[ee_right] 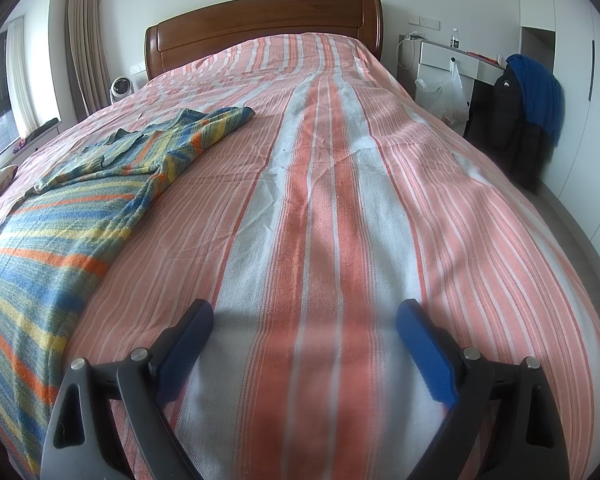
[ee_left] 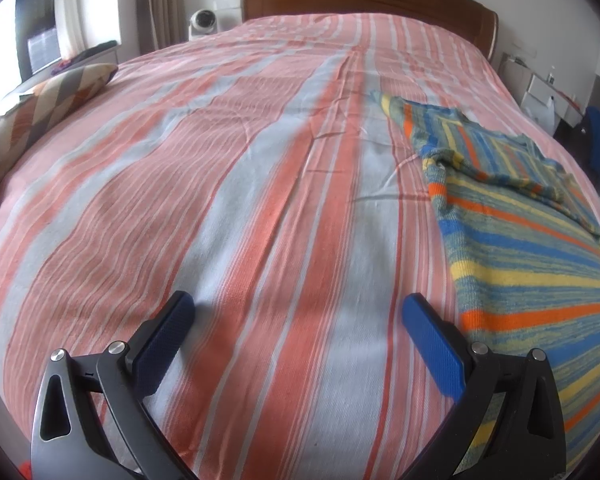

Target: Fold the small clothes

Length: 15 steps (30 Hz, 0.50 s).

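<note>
A striped knit sweater [ee_left: 516, 240] in blue, yellow, green and orange lies spread on the bed, with one sleeve folded over its body. In the left wrist view it is to the right of my left gripper [ee_left: 298, 310], which is open and empty just above the bedspread. In the right wrist view the sweater [ee_right: 72, 220] lies to the left of my right gripper [ee_right: 305, 318], also open and empty above the bedspread. Neither gripper touches the sweater.
The bed has a pink, orange and white striped bedspread [ee_right: 324, 200] and a wooden headboard [ee_right: 260, 20]. A patterned cushion [ee_left: 48, 100] lies at the left edge. A nightstand [ee_right: 452, 56], plastic bag and hung jackets [ee_right: 528, 104] stand to the right of the bed.
</note>
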Each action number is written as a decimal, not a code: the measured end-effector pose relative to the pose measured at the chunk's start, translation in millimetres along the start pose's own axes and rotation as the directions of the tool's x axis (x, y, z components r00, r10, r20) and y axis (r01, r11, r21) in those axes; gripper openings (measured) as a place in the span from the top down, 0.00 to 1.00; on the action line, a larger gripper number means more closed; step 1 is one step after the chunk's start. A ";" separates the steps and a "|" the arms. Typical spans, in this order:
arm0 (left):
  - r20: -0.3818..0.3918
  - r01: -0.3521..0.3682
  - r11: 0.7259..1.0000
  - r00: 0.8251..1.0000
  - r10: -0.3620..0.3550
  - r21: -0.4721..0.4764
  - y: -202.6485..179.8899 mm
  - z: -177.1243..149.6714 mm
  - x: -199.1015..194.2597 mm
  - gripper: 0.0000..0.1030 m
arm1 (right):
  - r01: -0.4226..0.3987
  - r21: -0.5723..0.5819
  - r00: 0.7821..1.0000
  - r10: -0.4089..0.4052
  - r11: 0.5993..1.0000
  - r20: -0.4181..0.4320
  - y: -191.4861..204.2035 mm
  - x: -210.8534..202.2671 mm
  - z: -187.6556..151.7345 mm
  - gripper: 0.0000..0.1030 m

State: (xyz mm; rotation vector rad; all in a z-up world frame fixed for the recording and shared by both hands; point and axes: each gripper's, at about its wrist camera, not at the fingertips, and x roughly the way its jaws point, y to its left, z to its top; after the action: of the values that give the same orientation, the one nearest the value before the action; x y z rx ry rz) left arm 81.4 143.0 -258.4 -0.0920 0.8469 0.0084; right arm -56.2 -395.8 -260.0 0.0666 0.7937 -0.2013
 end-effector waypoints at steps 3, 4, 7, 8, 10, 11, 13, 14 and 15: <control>0.001 0.000 1.000 1.000 0.000 0.001 0.1 -0.1 0.0 0.00 | 0.000 0.000 1.000 0.000 1.000 0.000 0.0 -0.1 -0.1 0.10; 0.000 0.000 1.000 1.000 0.000 0.001 0.0 -0.1 -0.1 0.00 | 0.000 0.000 1.000 0.000 1.000 0.000 -0.1 -0.1 -0.1 0.10; 0.001 0.000 1.000 1.000 0.000 0.001 0.0 -0.2 -0.1 0.00 | 0.000 0.000 1.000 0.000 1.000 0.000 -0.1 -0.1 -0.2 0.10; 0.001 0.000 1.000 1.000 0.000 0.001 0.0 -0.2 -0.2 0.00 | 0.000 0.000 1.000 0.000 1.000 0.000 -0.1 -0.1 -0.2 0.10; 0.001 0.001 1.000 1.000 -0.001 0.001 0.0 -0.3 -0.2 0.00 | 0.000 0.001 1.000 0.000 1.000 0.000 -0.2 -0.1 -0.3 0.10; 0.001 0.001 1.000 1.000 -0.001 0.001 0.1 -0.3 -0.3 0.00 | -0.001 0.001 1.000 0.001 1.000 0.000 -0.2 -0.1 -0.3 0.10; -0.005 -0.004 1.000 1.000 0.004 -0.004 0.3 -0.1 -2.0 0.01 | 0.000 0.001 1.000 0.000 1.000 0.000 -0.2 -0.1 -0.3 0.10; -0.017 -0.019 1.000 1.000 0.019 -0.015 0.9 0.9 -6.0 0.02 | -0.001 0.001 1.000 0.001 1.000 0.000 -0.2 -0.1 -0.3 0.10; -0.028 -0.033 0.999 0.999 0.032 -0.030 2.2 2.2 -13.7 0.02 | -0.001 0.001 1.000 0.001 1.000 -0.001 -0.1 0.0 -0.3 0.10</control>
State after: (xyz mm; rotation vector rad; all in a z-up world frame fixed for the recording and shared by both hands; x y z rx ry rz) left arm 73.9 145.7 -246.8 -0.1071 0.8754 0.0503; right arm -56.4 -395.9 -260.2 0.0681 0.7941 -0.2010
